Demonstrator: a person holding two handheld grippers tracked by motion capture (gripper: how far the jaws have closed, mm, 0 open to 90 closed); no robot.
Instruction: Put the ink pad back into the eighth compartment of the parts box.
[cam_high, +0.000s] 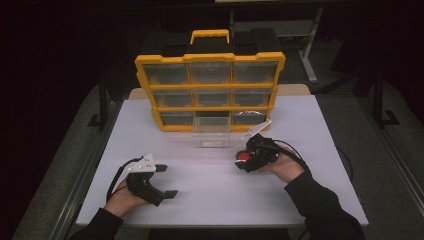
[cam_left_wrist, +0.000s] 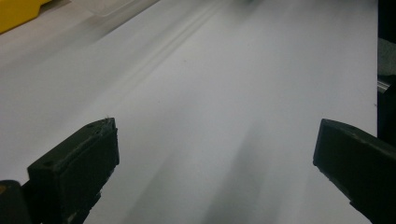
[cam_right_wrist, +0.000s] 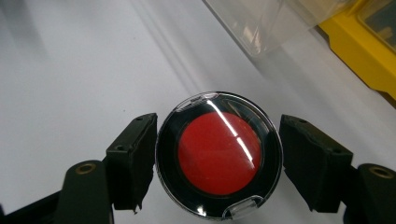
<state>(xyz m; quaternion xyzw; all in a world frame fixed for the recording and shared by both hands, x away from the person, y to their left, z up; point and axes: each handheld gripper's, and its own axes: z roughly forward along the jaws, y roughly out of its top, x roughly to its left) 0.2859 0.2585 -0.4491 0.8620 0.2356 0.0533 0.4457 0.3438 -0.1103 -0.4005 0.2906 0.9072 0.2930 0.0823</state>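
Right gripper (cam_right_wrist: 217, 154) first — its jaws sit either side of a round red compact (cam_right_wrist: 219, 155) with a clear lid, the left jaw touching the rim, the right one a sliver off, so I cannot tell whether the grip is truly firm. In the high view that compact (cam_high: 244, 157) is just above the desk (cam_high: 210, 200), right of centre, near the clear drawer (cam_high: 211, 131) pulled out and standing before the yellow organizer (cam_high: 210, 90) at the far edge. Left gripper (cam_high: 167, 180) rests near the front-left corner, jaws spread wide, nothing between them. Looks like the carrying step — next, I'd judge, comes a steady lift towards that open drawer and a release inside.
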